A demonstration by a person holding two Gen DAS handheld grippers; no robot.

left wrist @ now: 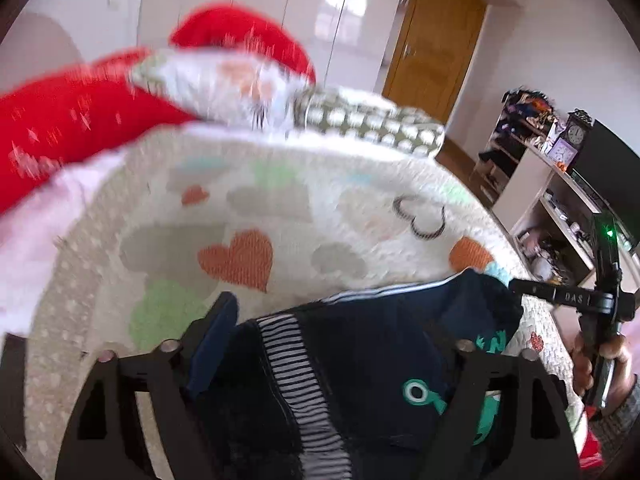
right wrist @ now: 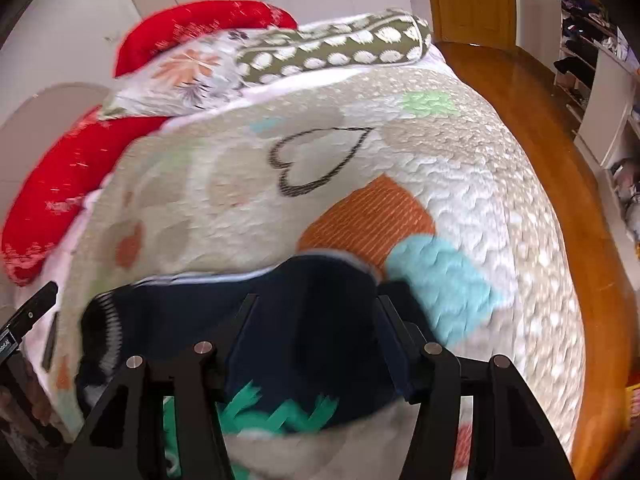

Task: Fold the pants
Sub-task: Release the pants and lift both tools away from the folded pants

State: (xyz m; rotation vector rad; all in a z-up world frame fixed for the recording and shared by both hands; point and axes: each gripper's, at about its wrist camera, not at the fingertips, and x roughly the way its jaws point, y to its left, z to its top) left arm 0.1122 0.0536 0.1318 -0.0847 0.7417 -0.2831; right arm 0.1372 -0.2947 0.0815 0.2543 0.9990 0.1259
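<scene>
Reading text: "DAS" on the right gripper point(left wrist: 568, 298) body, left view only
pants point(left wrist: 360, 360): navy, striped cuff, teal print, on quilt point(left wrist: 280, 208)
left gripper point(left wrist: 332, 344): spread, pants between fingers
right gripper point(right wrist: 316, 332): spread, pants between
right view only: wood floor point(right wrist: 560, 160)

Bedroom, quilted bed point(right wrist: 460, 168), pillows point(right wrist: 332, 50), wardrobe point(left wrist: 248, 4)

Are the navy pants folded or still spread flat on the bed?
Bunched, not flat: the navy pants lie doubled over themselves on the quilt.
</scene>
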